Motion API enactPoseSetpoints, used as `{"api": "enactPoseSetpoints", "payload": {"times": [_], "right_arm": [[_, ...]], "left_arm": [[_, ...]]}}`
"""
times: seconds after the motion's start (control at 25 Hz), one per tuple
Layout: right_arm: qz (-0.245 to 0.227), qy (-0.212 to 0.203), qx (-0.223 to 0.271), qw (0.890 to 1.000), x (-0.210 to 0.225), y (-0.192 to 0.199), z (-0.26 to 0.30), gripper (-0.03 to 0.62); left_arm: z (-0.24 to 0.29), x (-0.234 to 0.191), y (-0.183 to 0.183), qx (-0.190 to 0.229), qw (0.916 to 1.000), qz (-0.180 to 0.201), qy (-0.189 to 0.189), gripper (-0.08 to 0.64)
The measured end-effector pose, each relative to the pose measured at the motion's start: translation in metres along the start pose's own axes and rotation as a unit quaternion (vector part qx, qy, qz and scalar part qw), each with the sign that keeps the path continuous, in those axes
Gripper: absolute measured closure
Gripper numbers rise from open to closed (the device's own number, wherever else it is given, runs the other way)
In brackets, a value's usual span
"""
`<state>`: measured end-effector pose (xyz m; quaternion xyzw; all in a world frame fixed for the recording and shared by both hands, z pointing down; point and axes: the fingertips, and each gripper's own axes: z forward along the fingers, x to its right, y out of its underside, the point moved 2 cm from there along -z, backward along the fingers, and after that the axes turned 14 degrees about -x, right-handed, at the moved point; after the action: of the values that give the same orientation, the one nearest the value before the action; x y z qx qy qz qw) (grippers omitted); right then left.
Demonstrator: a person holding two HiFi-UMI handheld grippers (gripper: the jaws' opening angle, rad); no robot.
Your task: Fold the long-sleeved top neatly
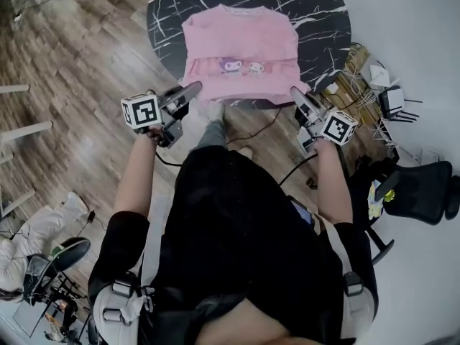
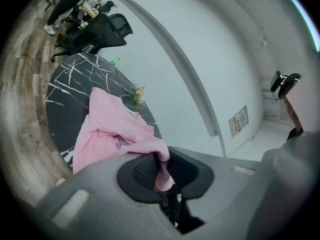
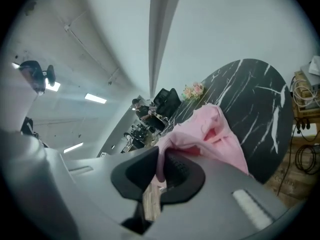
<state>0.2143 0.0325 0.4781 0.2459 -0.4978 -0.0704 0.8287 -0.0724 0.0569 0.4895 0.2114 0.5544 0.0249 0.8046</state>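
A pink long-sleeved top (image 1: 241, 52) with small cartoon figures lies on the round black marble table (image 1: 323, 13), its near hem lifted off the table edge. My left gripper (image 1: 195, 89) is shut on the hem's left corner; pink cloth (image 2: 162, 166) shows pinched between its black pads. My right gripper (image 1: 296, 93) is shut on the hem's right corner, where the fabric (image 3: 161, 166) runs down between the pads. From both gripper views the top (image 2: 107, 126) (image 3: 215, 134) drapes back onto the table.
A wood floor (image 1: 65, 85) lies left of the table. Cables and a rack (image 1: 356, 77) sit at the table's right, with a black office chair (image 1: 424, 189) nearer me. A small flower bunch (image 3: 192, 90) stands at the table's far edge. A cable hangs below the table.
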Motion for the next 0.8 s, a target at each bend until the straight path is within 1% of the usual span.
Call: {"api": "enactPoseSetpoints", "payload": {"times": [0.12, 0.28, 0.4, 0.56, 0.64, 0.8], "right_arm": [[-0.011, 0.003, 0.01, 1.0, 0.0, -0.035, 0.017, 0.574], [-0.017, 0.01, 0.014, 1.0, 0.005, -0.066, 0.037, 0.574], [-0.021, 0.017, 0.015, 1.0, 0.007, -0.084, 0.05, 0.574], [-0.017, 0.031, 0.027, 0.999, 0.015, -0.107, 0.061, 0.574], [-0.026, 0.03, 0.032, 0.999, 0.014, -0.121, 0.065, 0.574], [-0.038, 0.035, 0.043, 0.998, 0.018, -0.148, 0.072, 0.572]], "left_arm": [[0.001, -0.009, -0.033, -0.017, 0.9998, 0.004, -0.002, 0.515], [0.003, -0.022, -0.068, -0.022, 0.9997, -0.005, 0.004, 0.514], [0.003, -0.034, -0.087, -0.026, 0.9995, -0.018, 0.0, 0.514], [0.009, -0.044, -0.11, -0.029, 0.9989, -0.033, 0.014, 0.514], [0.015, -0.047, -0.122, -0.033, 0.9985, -0.04, 0.018, 0.514], [0.025, -0.055, -0.142, -0.051, 0.9983, -0.027, 0.008, 0.514]]}}
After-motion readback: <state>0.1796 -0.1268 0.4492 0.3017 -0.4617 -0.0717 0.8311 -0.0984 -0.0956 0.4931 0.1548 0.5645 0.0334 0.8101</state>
